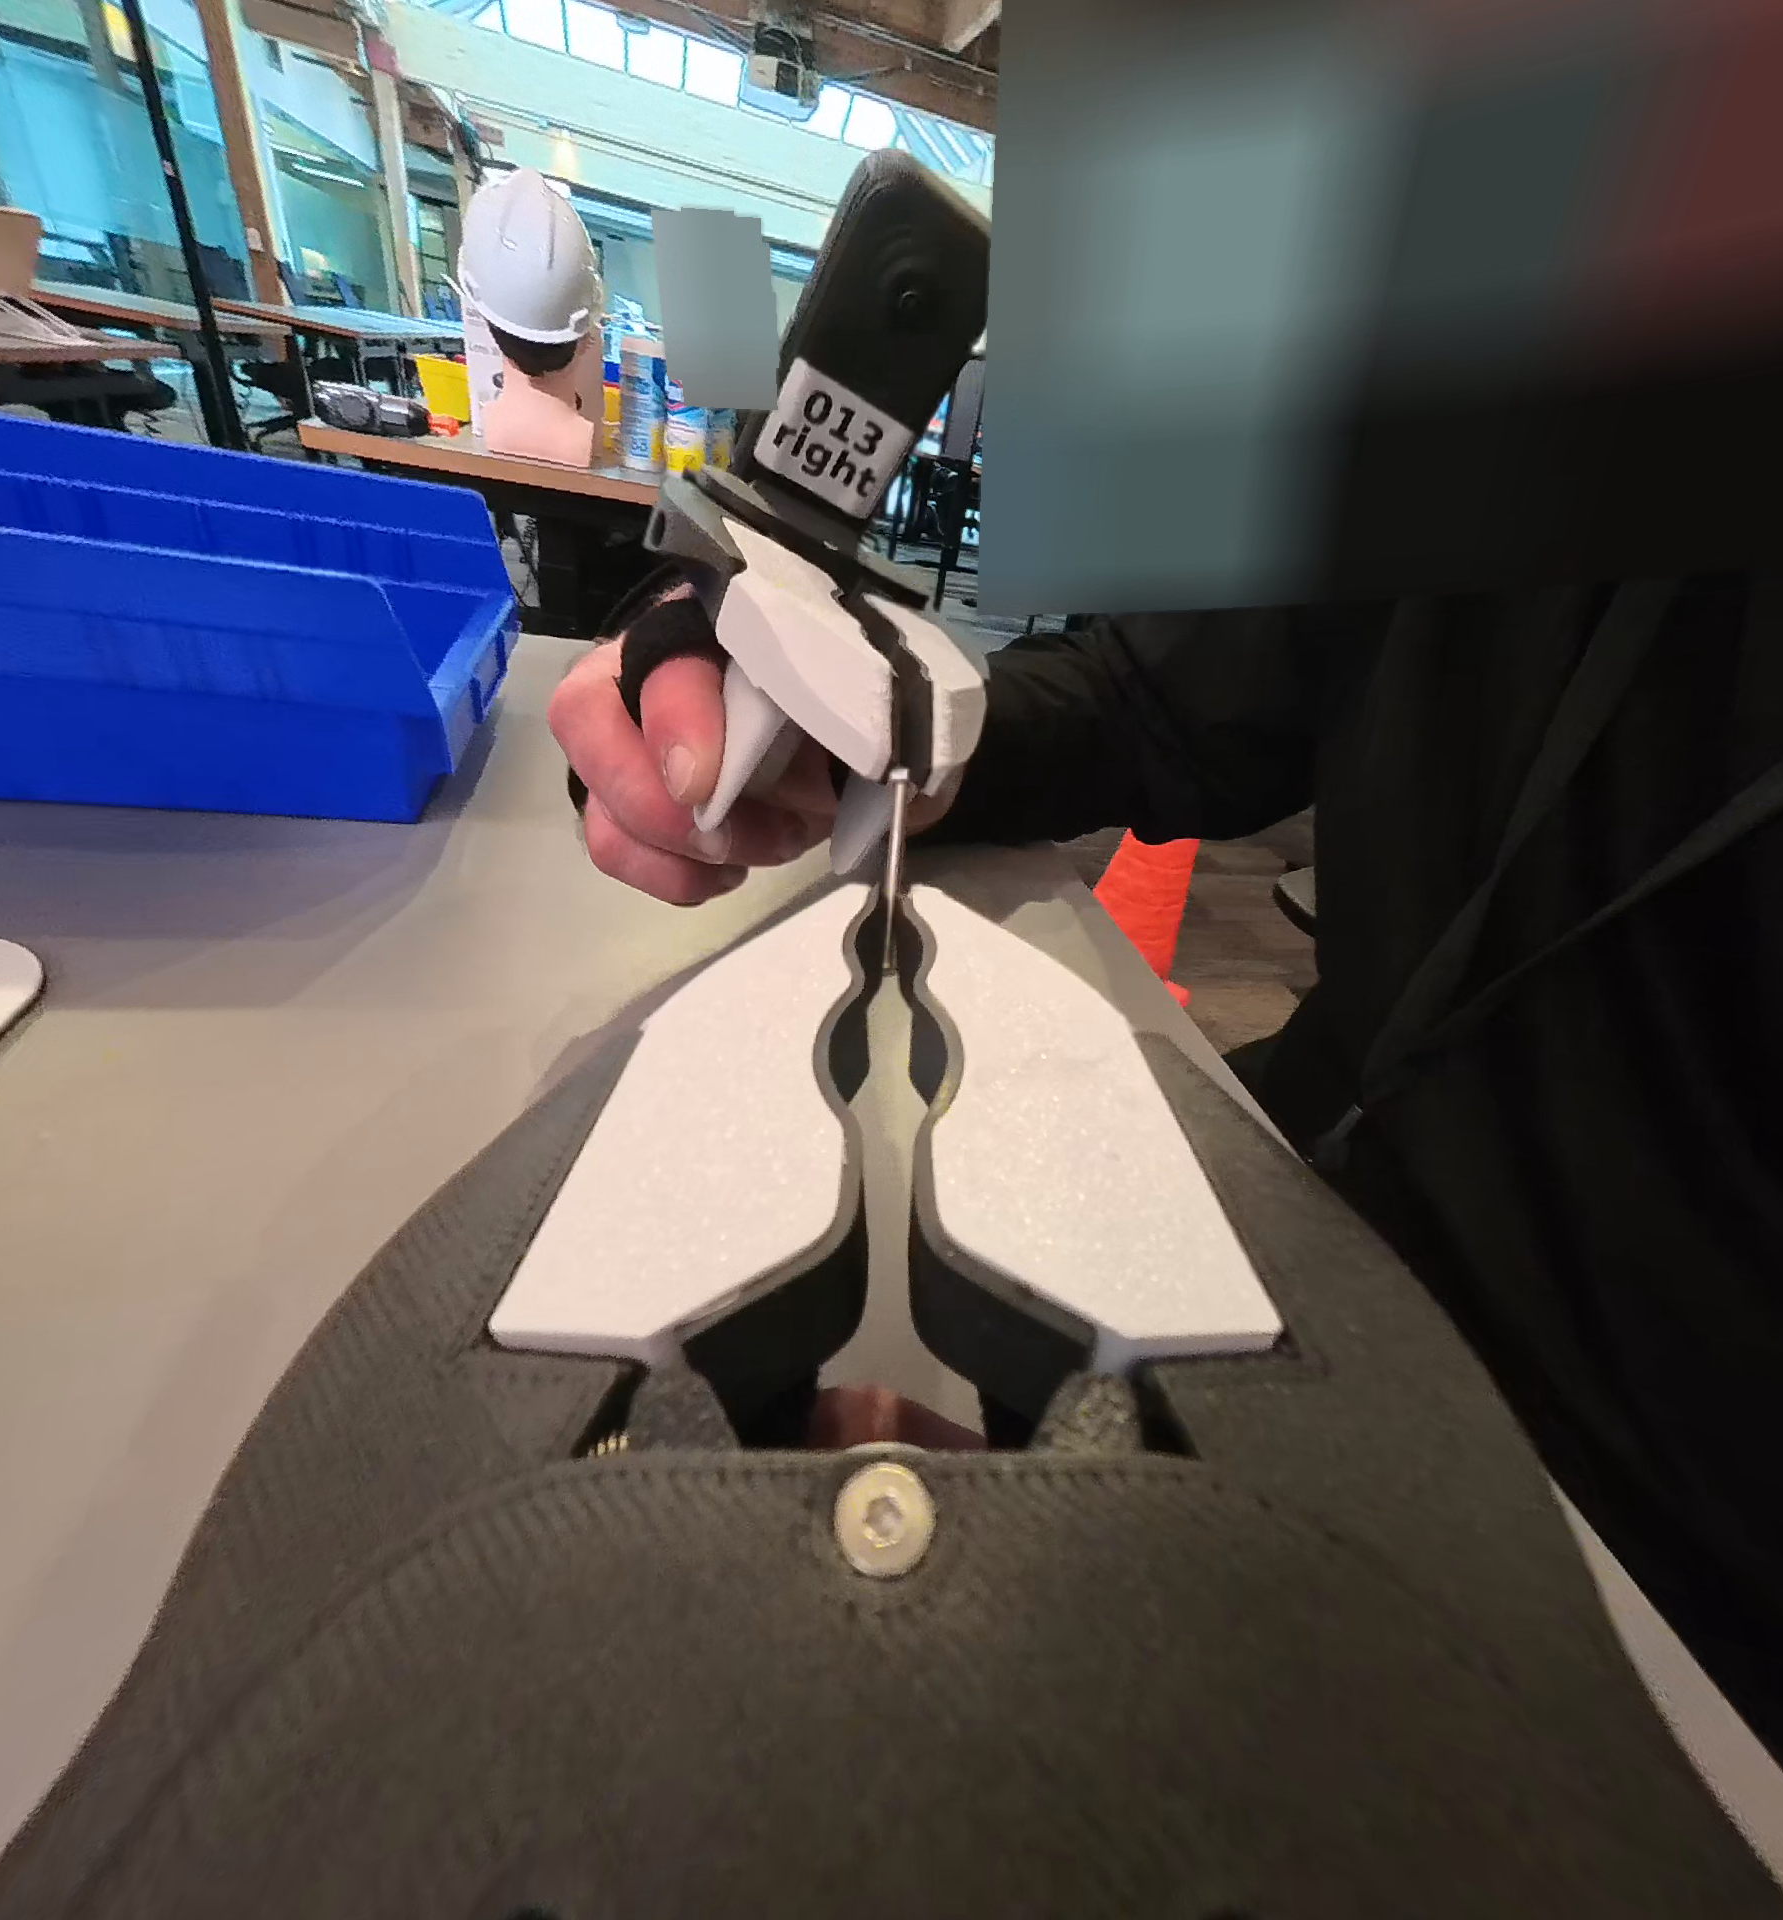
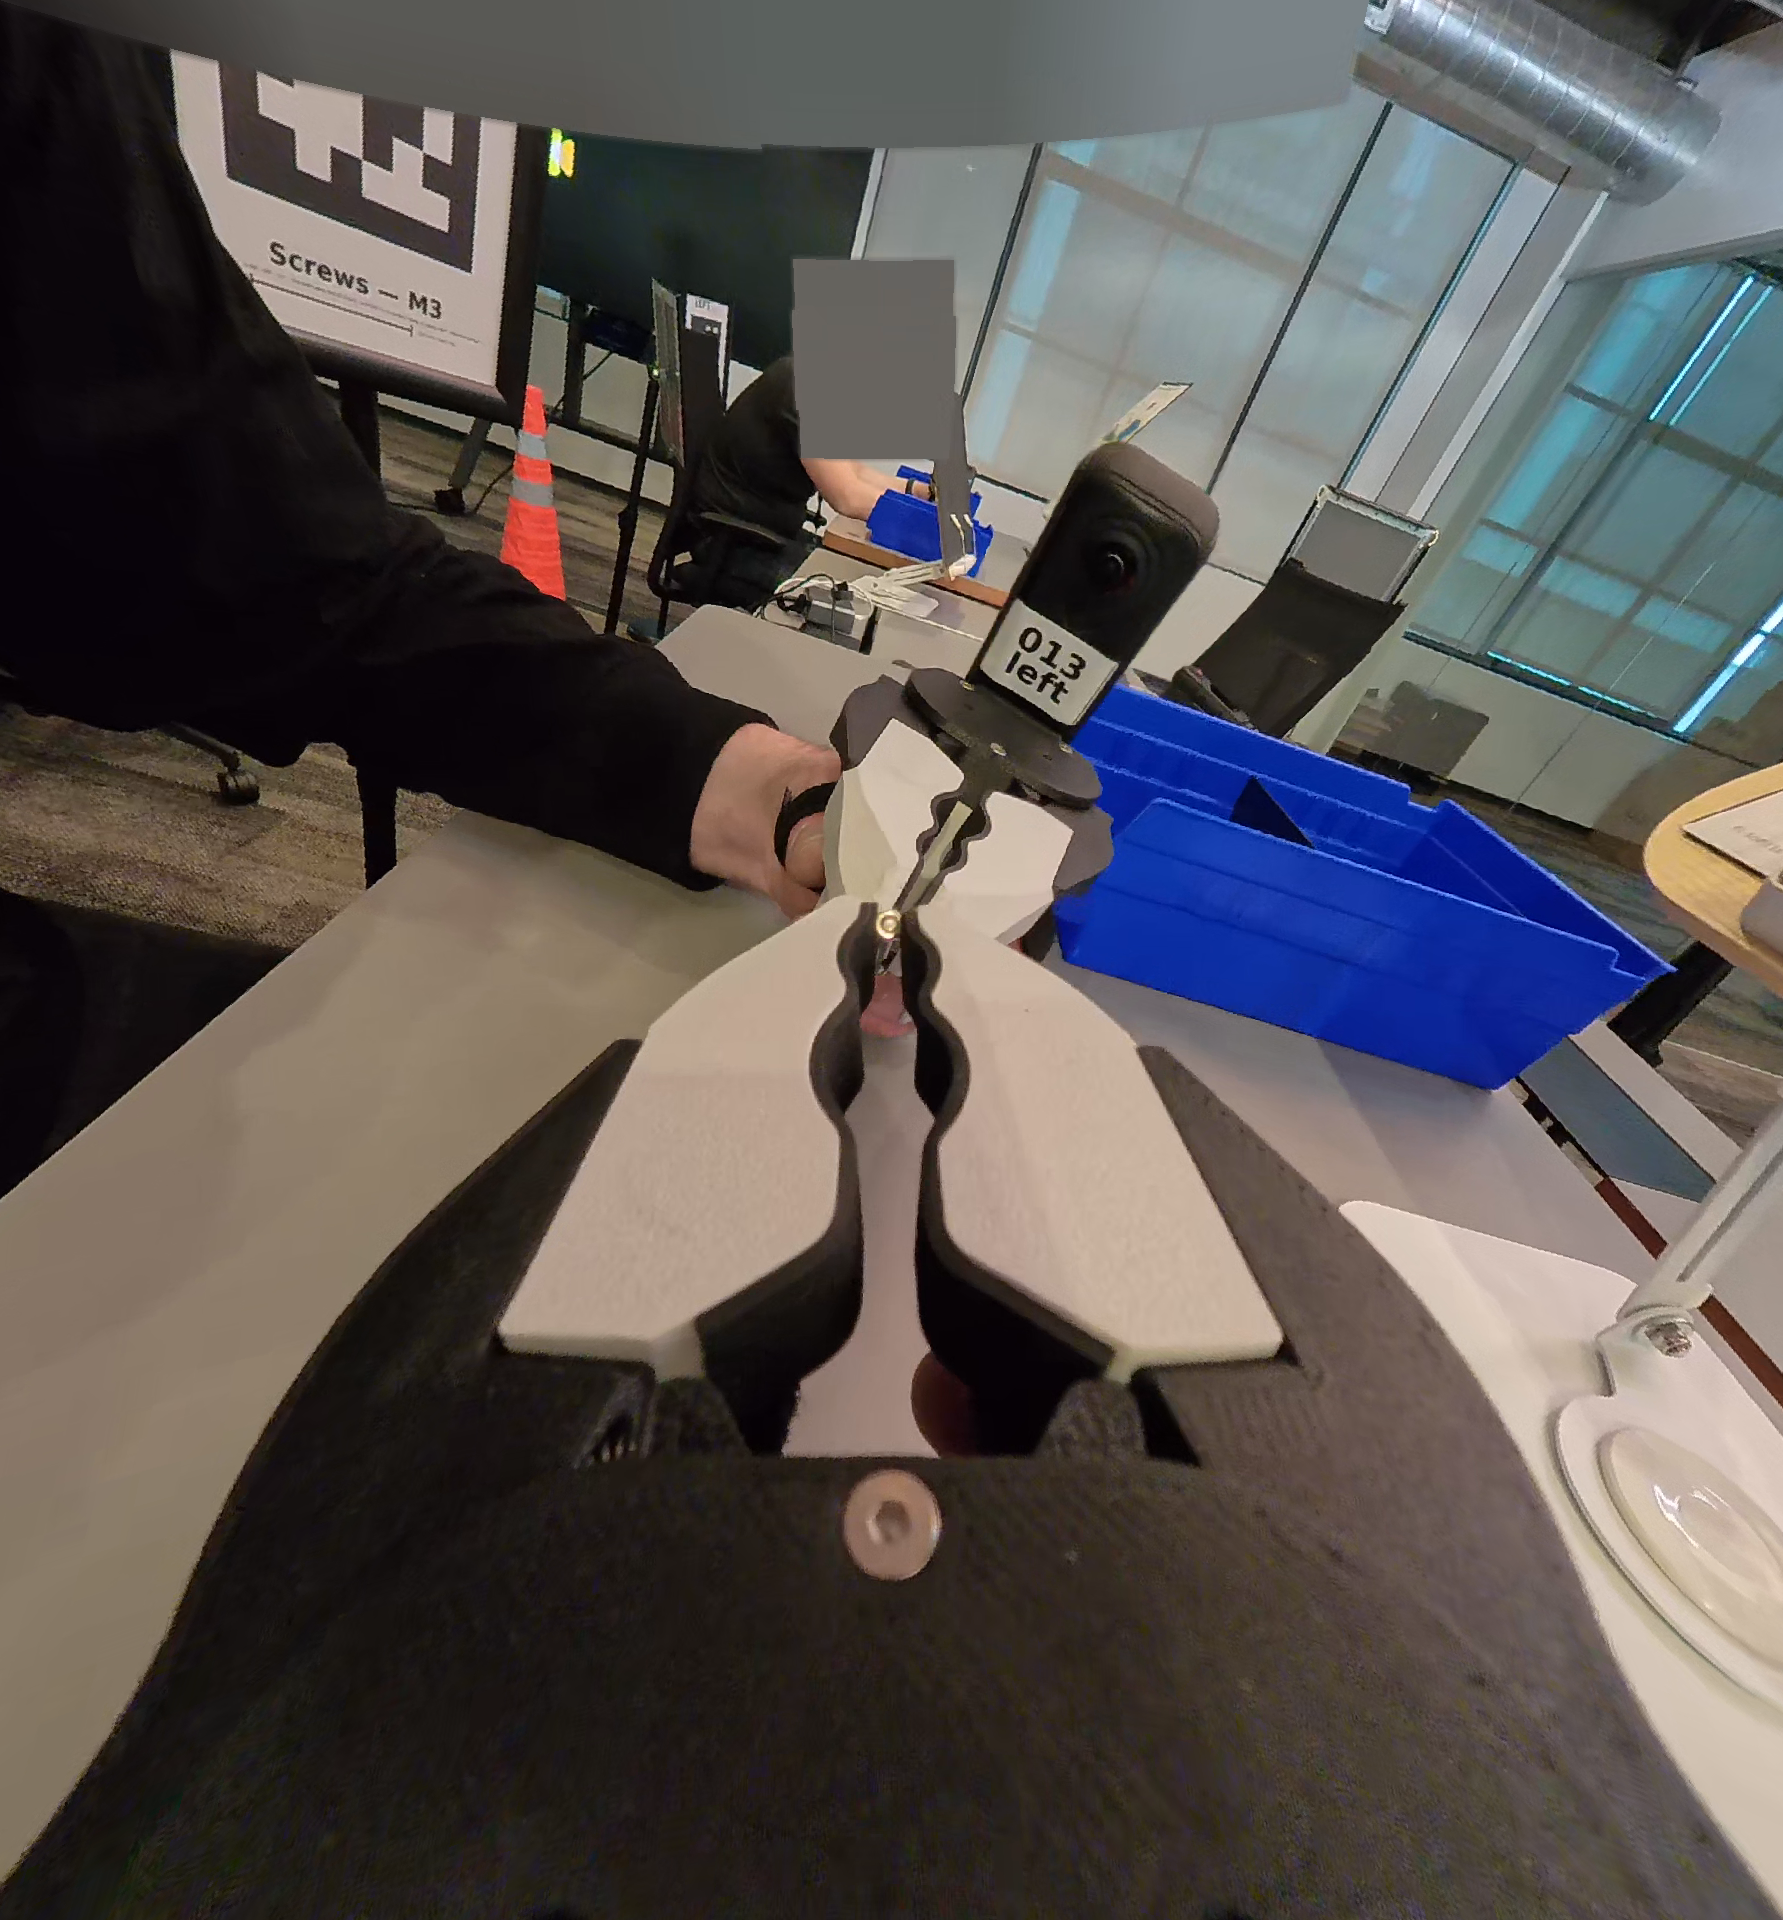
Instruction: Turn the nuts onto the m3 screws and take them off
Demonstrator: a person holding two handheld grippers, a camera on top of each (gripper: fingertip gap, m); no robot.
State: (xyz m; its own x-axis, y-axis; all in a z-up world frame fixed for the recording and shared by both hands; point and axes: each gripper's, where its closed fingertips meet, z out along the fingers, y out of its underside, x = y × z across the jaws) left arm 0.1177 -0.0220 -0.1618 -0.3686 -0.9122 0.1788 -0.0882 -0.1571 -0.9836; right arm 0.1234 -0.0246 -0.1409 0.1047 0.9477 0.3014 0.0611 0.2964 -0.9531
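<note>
My left gripper (image 1: 885, 940) is shut on the lower end of a thin M3 screw (image 1: 893, 873), which stands upright above the grey table (image 1: 191, 1143). In the right wrist view the left gripper (image 2: 906, 896) faces the camera with its jaws together. My right gripper (image 2: 887, 923) is closed down on a small nut (image 2: 889, 920) at the screw's other end. In the left wrist view the right gripper (image 1: 866, 826) comes down onto the screw's top from above, held by a hand (image 1: 648, 769). The two grippers' tips nearly touch.
A blue bin (image 1: 191, 623) stands on the table behind the grippers and also shows in the right wrist view (image 2: 1334, 914). A white plate (image 2: 1697, 1507) on a white mat lies at the right. An orange cone (image 1: 1147, 894) stands on the floor beyond the table edge. My two grippers' fingertips are within a few centimetres of each other.
</note>
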